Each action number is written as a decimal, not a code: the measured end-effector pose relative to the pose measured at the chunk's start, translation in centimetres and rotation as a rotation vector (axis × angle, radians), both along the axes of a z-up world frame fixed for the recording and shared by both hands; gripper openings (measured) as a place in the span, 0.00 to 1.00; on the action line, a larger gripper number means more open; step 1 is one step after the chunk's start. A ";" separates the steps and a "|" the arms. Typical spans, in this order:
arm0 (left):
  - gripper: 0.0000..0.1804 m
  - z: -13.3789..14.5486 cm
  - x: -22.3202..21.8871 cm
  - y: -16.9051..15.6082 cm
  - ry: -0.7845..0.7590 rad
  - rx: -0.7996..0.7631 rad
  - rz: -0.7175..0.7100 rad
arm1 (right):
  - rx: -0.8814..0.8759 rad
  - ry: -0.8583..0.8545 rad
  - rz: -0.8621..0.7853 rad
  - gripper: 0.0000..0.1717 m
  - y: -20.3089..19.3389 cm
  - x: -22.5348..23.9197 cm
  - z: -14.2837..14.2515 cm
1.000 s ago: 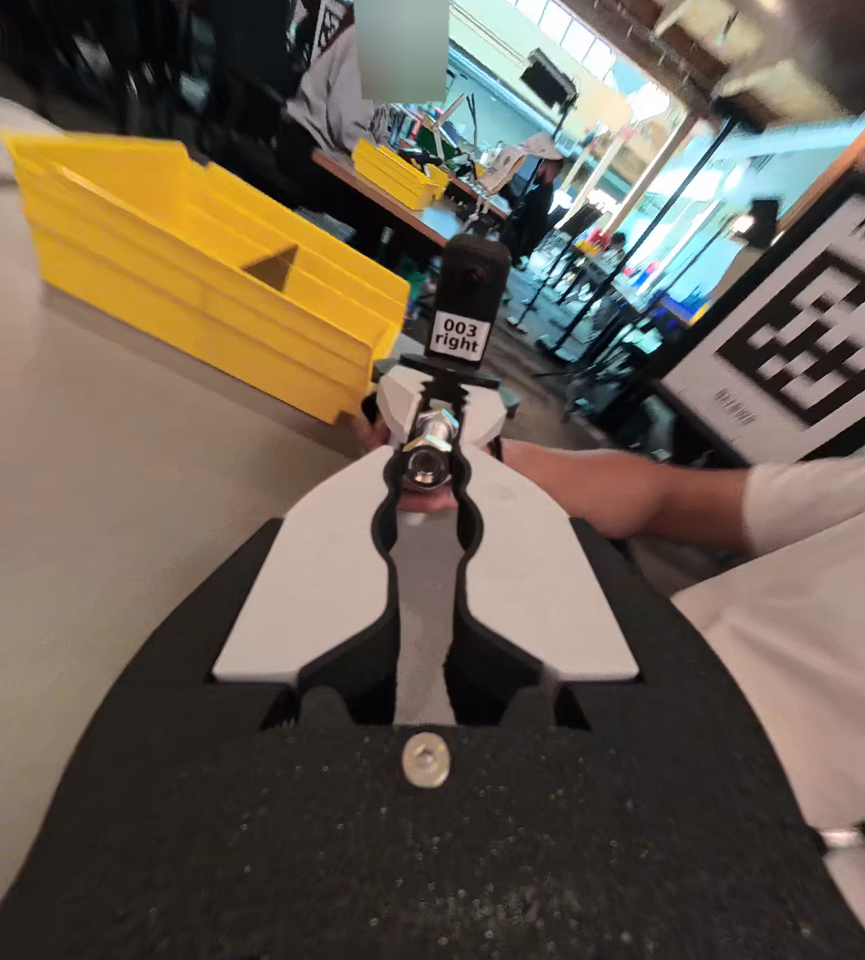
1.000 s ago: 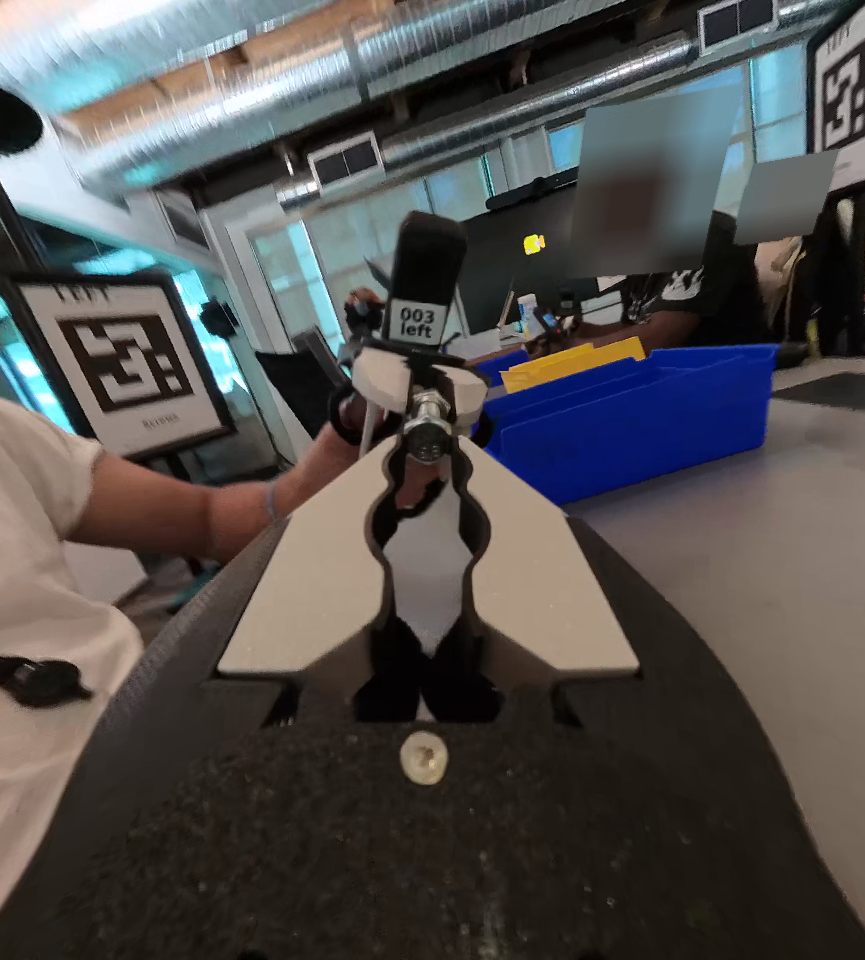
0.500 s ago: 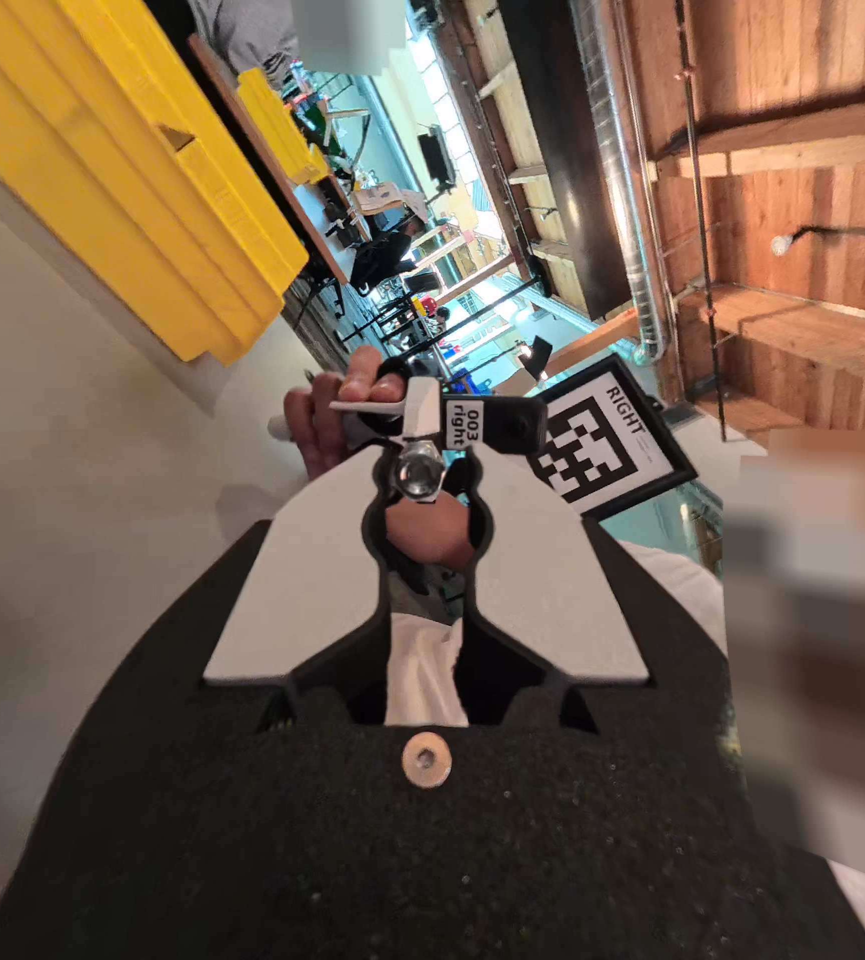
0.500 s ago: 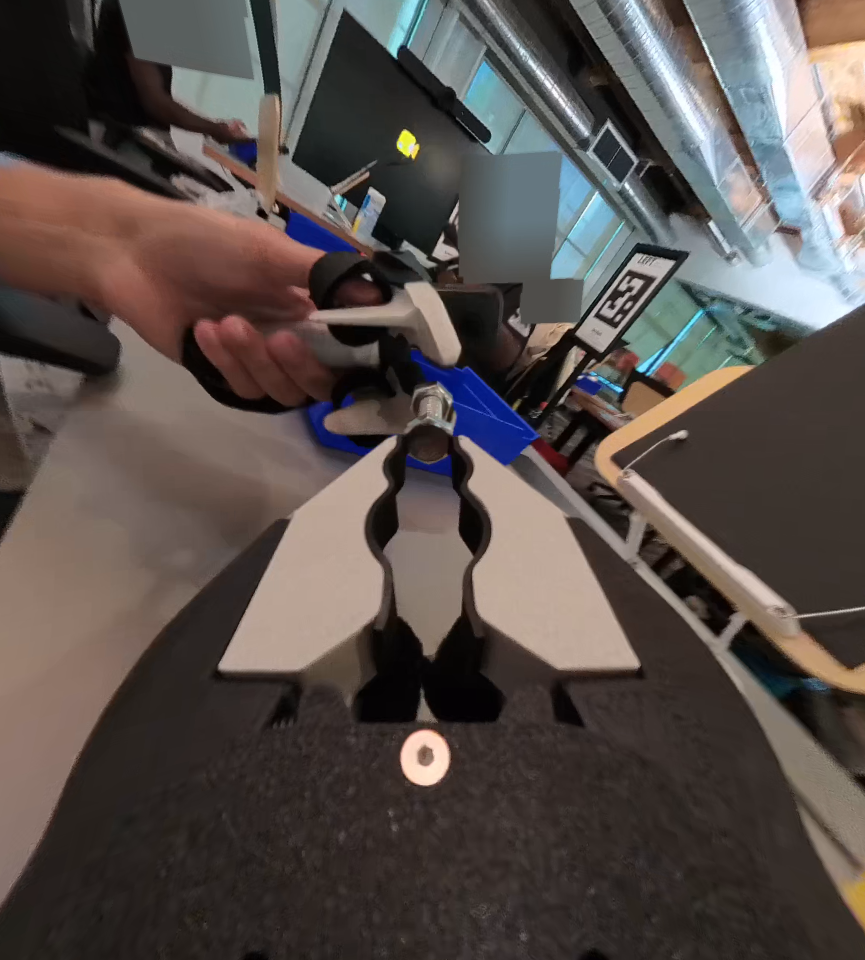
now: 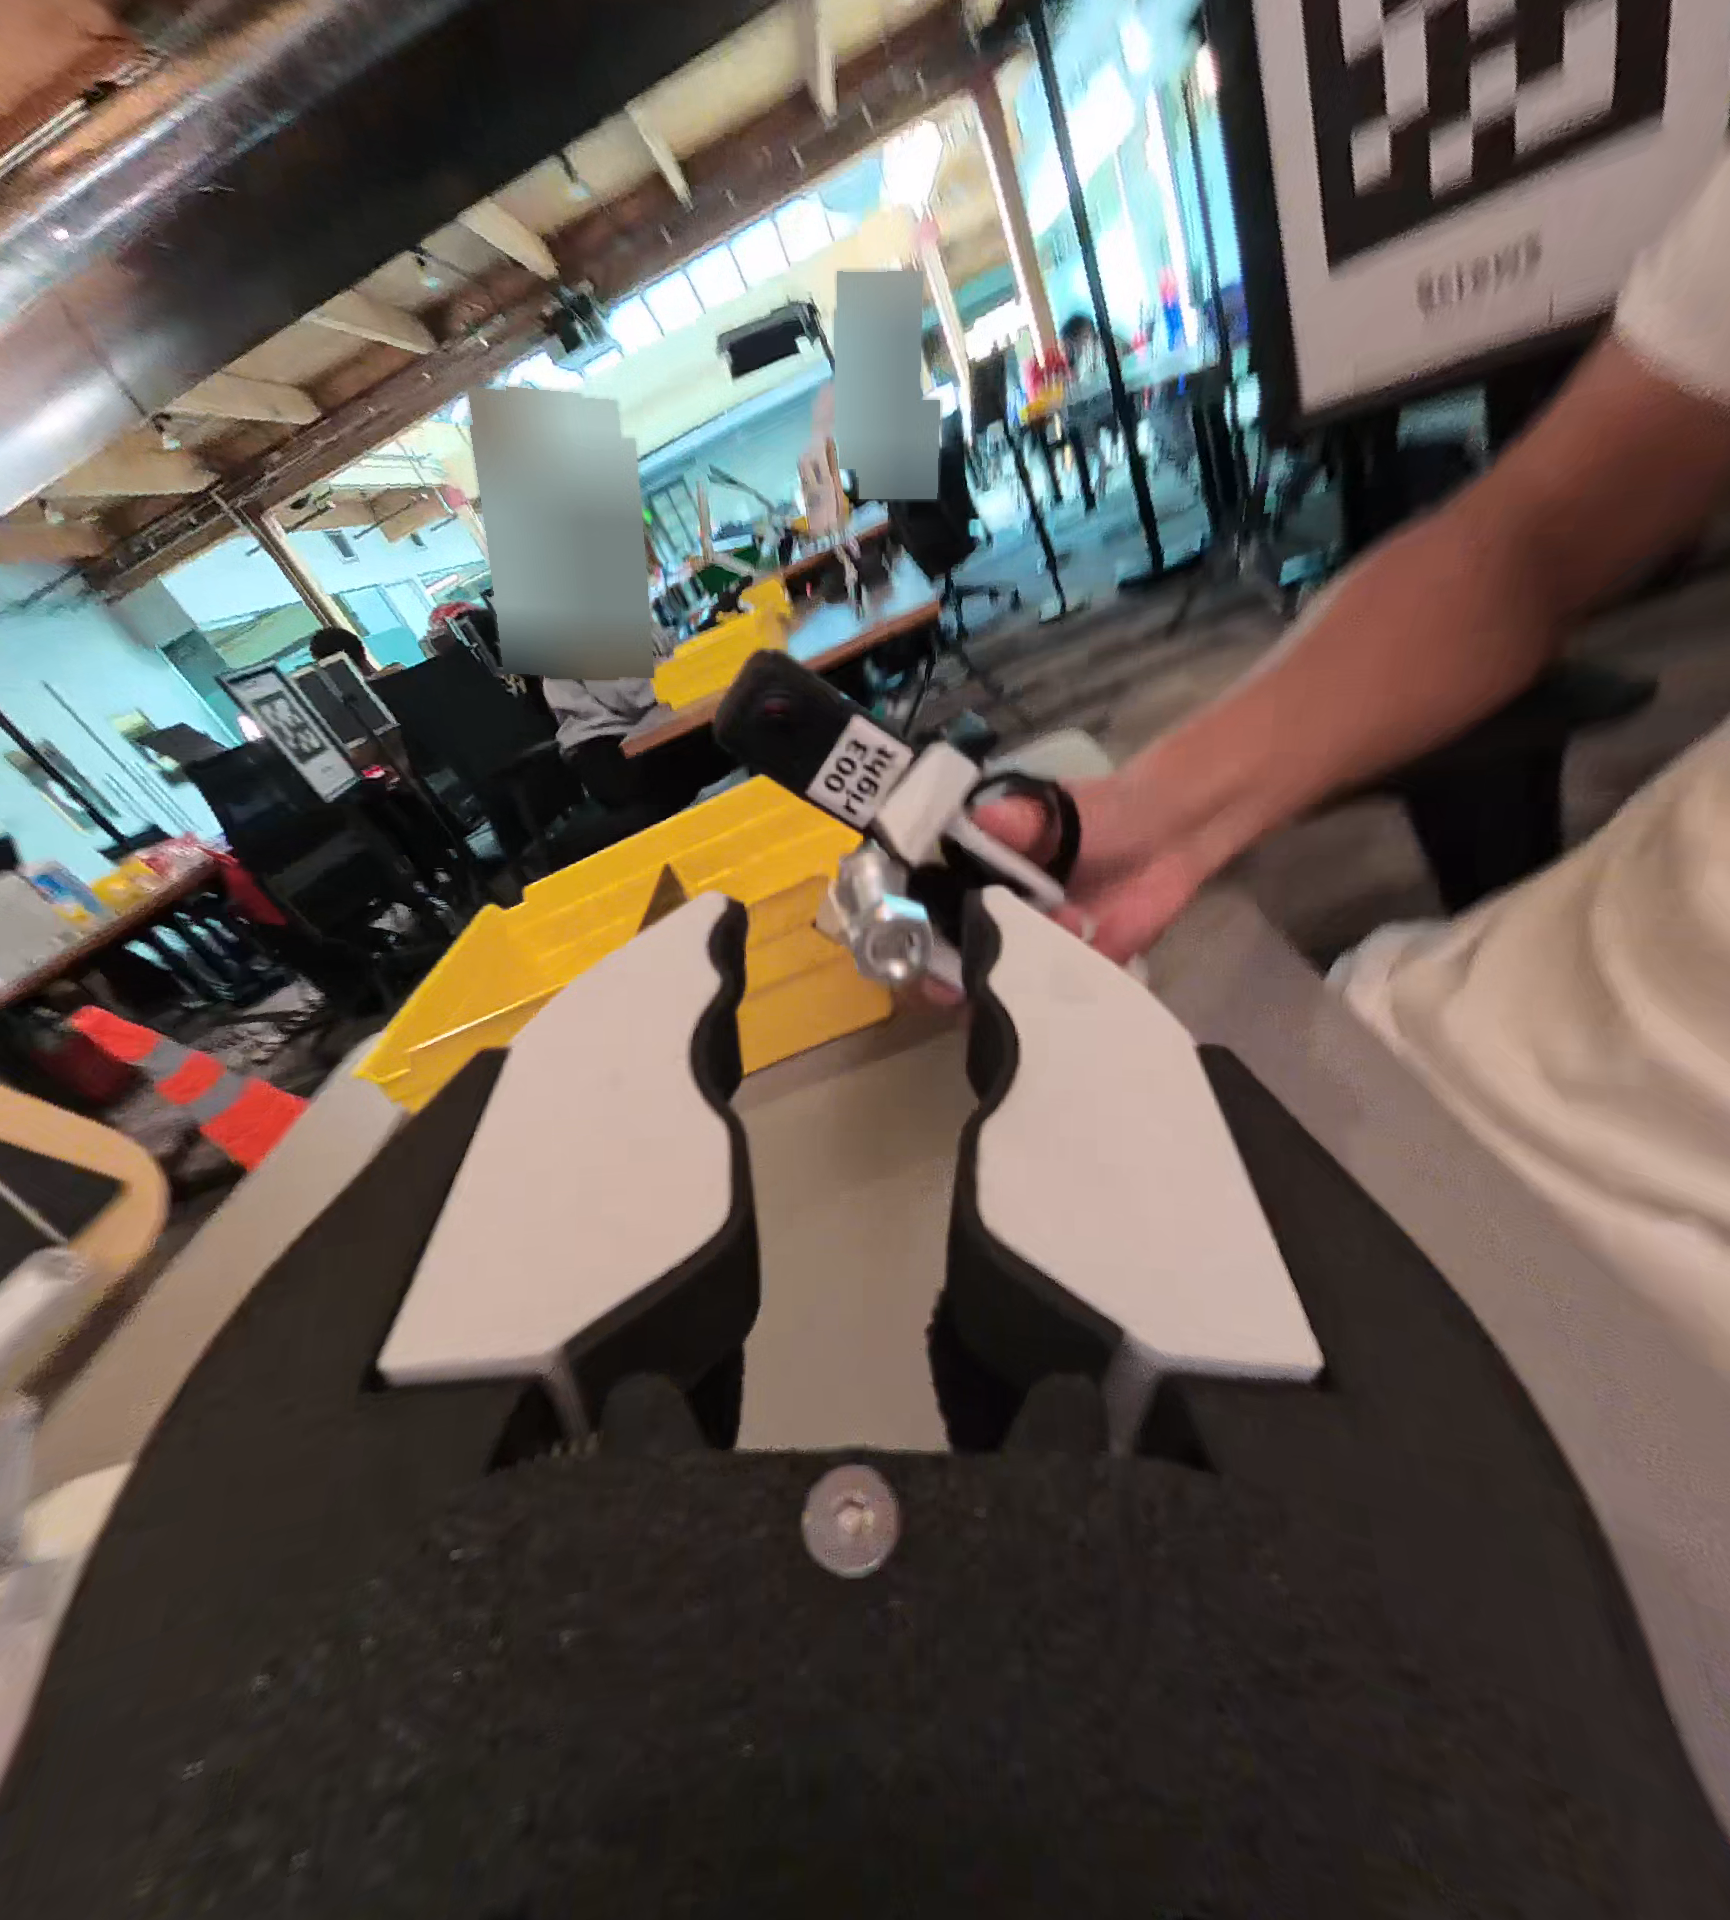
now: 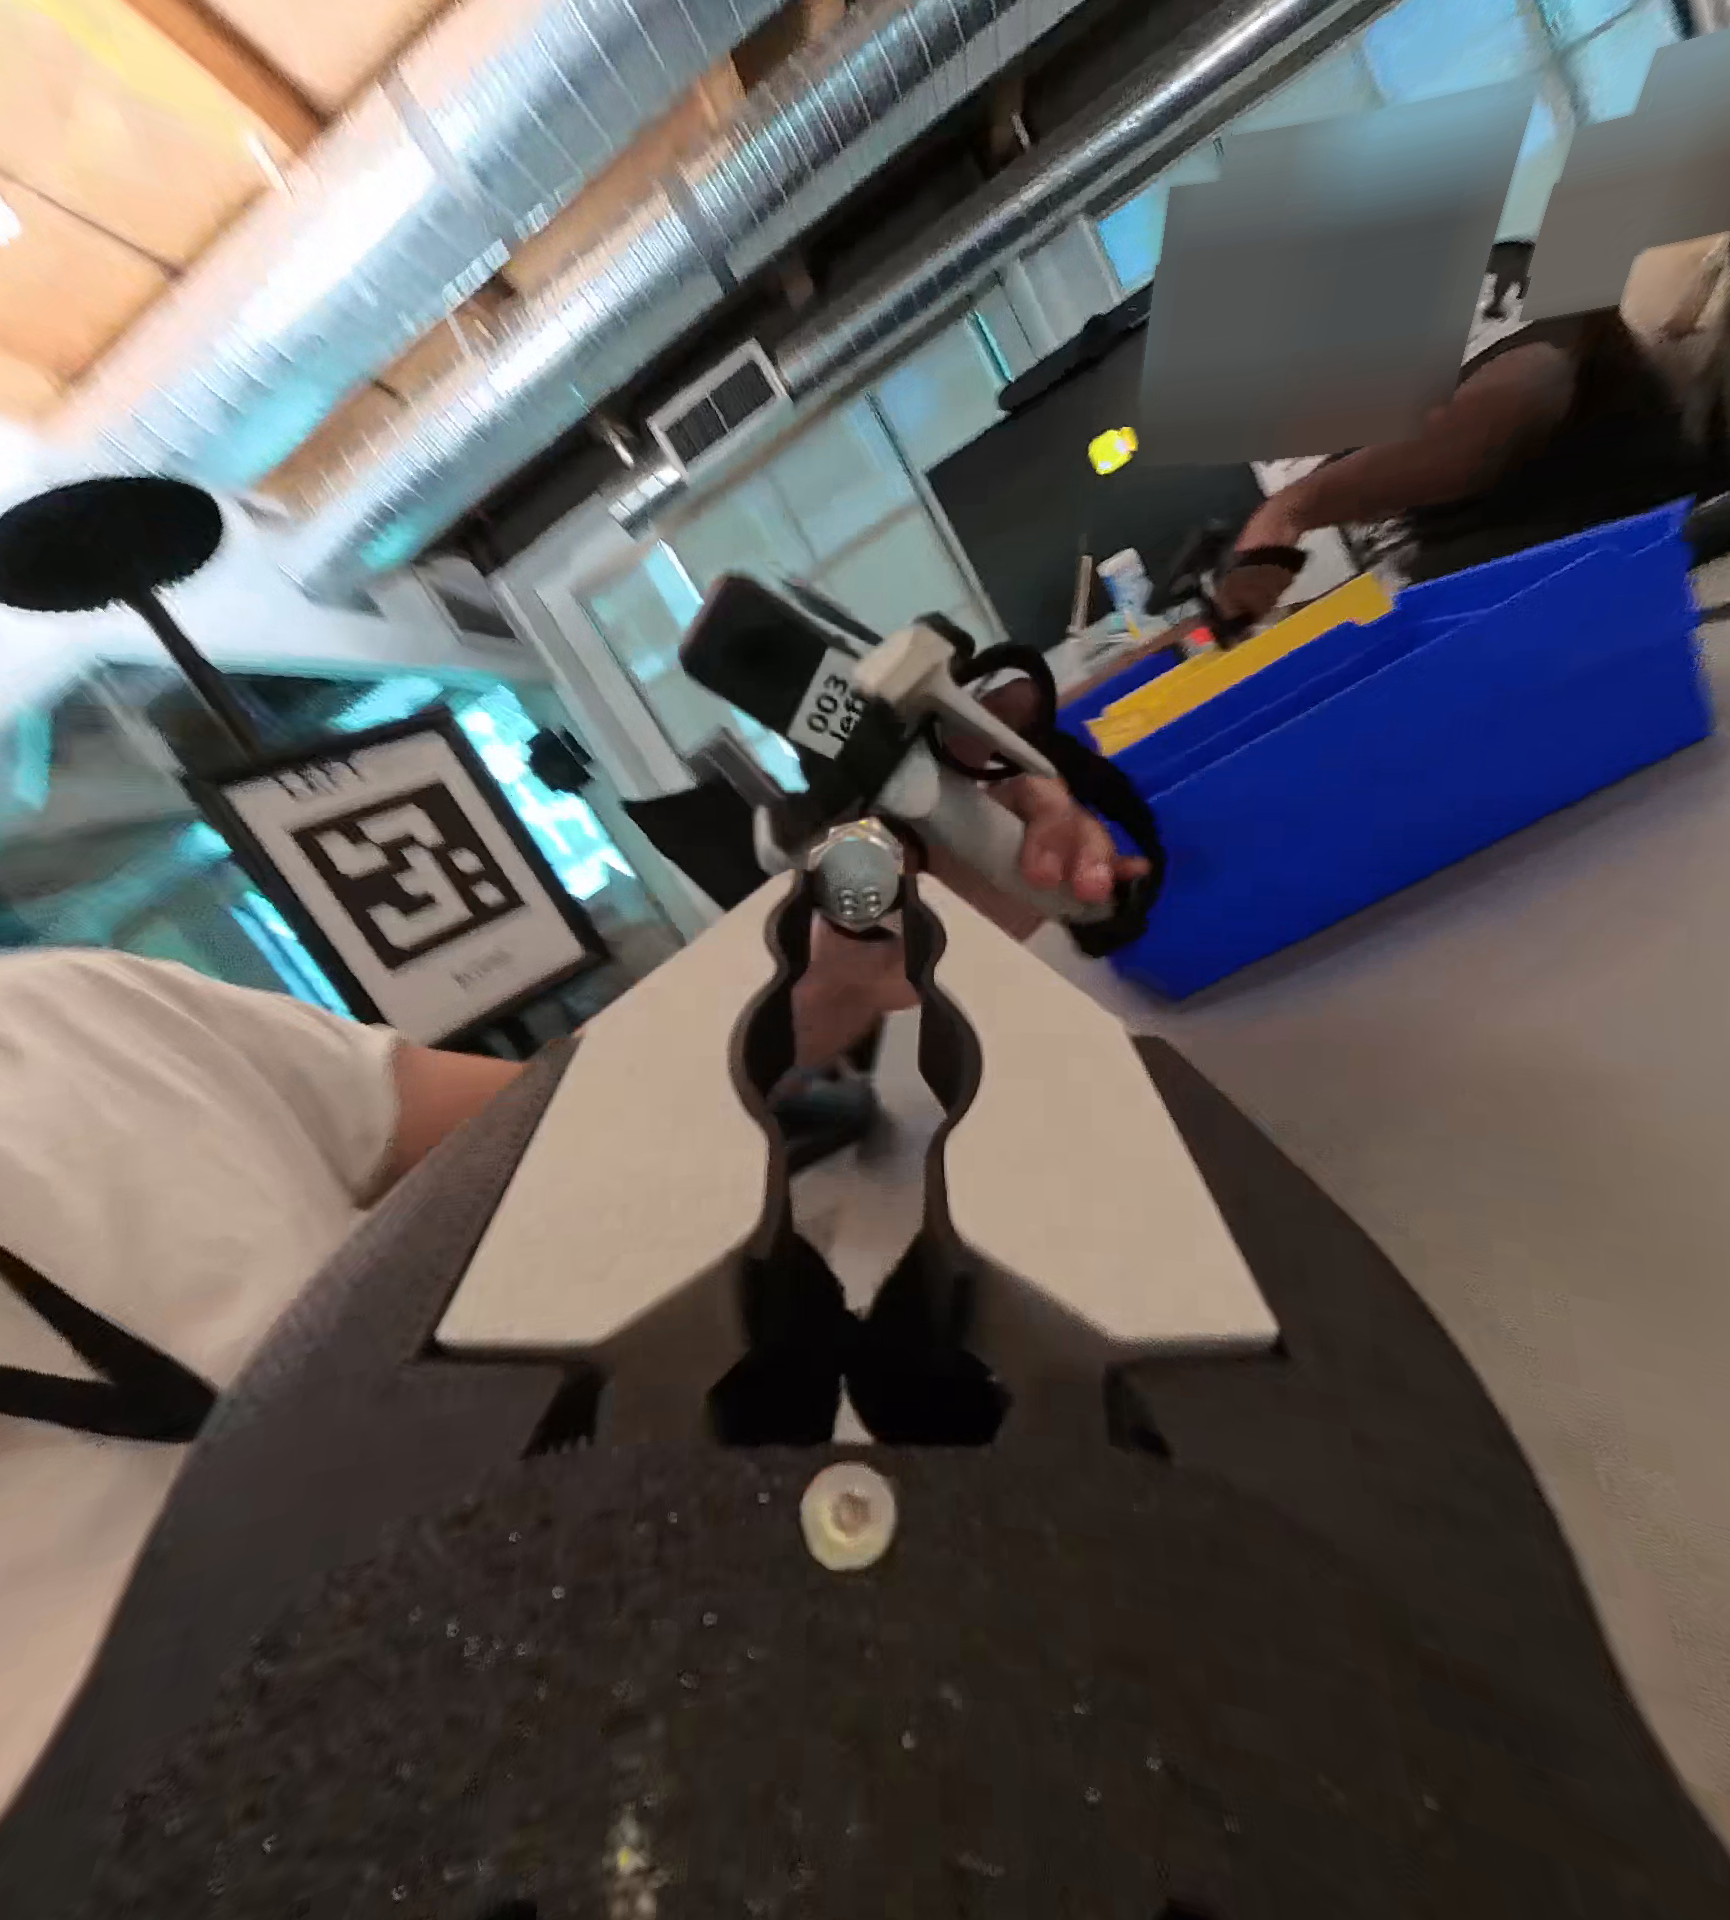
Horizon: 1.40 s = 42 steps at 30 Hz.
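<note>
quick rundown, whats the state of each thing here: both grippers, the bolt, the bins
left gripper: open, nothing clamped between its fingers
right gripper: shut on the bolt, held up above the table
bolt: silver, hex head facing the right camera, clamped at the fingertips
nut: on the bolt's far end, beside the left gripper's right finger
yellow bin: resting on the table
blue bin: resting on the table

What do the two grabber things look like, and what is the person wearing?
Each gripper, left and right, has flat pale grey fingers with wavy black inner edges, on a speckled black body. The person wears a short white sleeve.
</note>
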<state>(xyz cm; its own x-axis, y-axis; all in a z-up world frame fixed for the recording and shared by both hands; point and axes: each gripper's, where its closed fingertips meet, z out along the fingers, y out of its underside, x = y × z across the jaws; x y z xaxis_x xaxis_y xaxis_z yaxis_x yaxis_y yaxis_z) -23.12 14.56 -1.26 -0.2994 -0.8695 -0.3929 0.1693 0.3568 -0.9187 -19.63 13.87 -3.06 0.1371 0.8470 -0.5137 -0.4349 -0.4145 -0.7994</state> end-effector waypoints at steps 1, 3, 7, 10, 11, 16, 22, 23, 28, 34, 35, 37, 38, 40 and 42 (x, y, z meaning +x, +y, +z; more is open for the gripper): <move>0.20 -0.6 0.0 -0.1 0.019 0.082 0.018 | -0.046 0.046 0.038 0.10 0.0 0.1 0.1; 0.20 -1.8 0.4 0.0 0.085 0.186 0.067 | -0.111 0.115 0.070 0.09 0.2 0.3 0.2; 0.20 -2.0 1.2 -0.4 0.107 0.171 0.102 | -0.162 0.171 0.095 0.09 0.2 0.0 0.2; 0.19 -1.5 1.4 -0.7 0.083 0.158 0.115 | -0.177 0.169 0.089 0.09 0.3 -0.4 0.1; 0.18 -1.6 1.4 -0.9 0.083 0.162 0.109 | -0.182 0.170 0.088 0.09 0.3 -0.4 0.0; 0.11 -2.0 1.6 -1.3 0.115 0.232 0.143 | -0.199 0.168 0.116 0.09 0.0 -1.1 -0.2; 0.10 -0.6 1.6 -1.7 0.117 0.010 0.132 | -0.048 0.104 0.089 0.10 -0.7 -1.1 0.5; 0.09 -0.3 1.7 -1.7 0.122 -0.077 0.127 | 0.009 0.062 0.061 0.10 -0.8 -1.2 0.5; 0.08 -0.4 2.0 -0.7 0.231 -0.445 0.162 | 0.301 -0.241 -0.159 0.10 -0.3 -1.5 -0.8; 0.07 -1.4 1.5 -0.2 0.461 -1.063 0.052 | 0.663 -0.566 -0.419 0.10 -0.3 -1.4 -0.6; 0.07 -1.4 1.5 0.0 0.452 -1.142 0.019 | 0.720 -0.621 -0.467 0.10 -0.2 -1.5 -0.6; 0.07 -1.7 1.4 0.2 0.435 -1.279 -0.045 | 0.823 -0.727 -0.537 0.10 -0.2 -1.7 -0.8; 0.07 -1.9 1.4 0.4 0.431 -1.337 -0.069 | 0.867 -0.773 -0.565 0.10 -0.2 -1.7 -1.0; 0.07 -2.0 1.4 0.4 0.419 -1.424 -0.134 | 0.909 -0.791 -0.599 0.10 -0.4 -1.9 -0.7; 0.07 -1.8 1.4 0.3 0.406 -1.421 -0.190 | 0.861 -0.735 -0.580 0.09 -0.5 -1.9 -0.4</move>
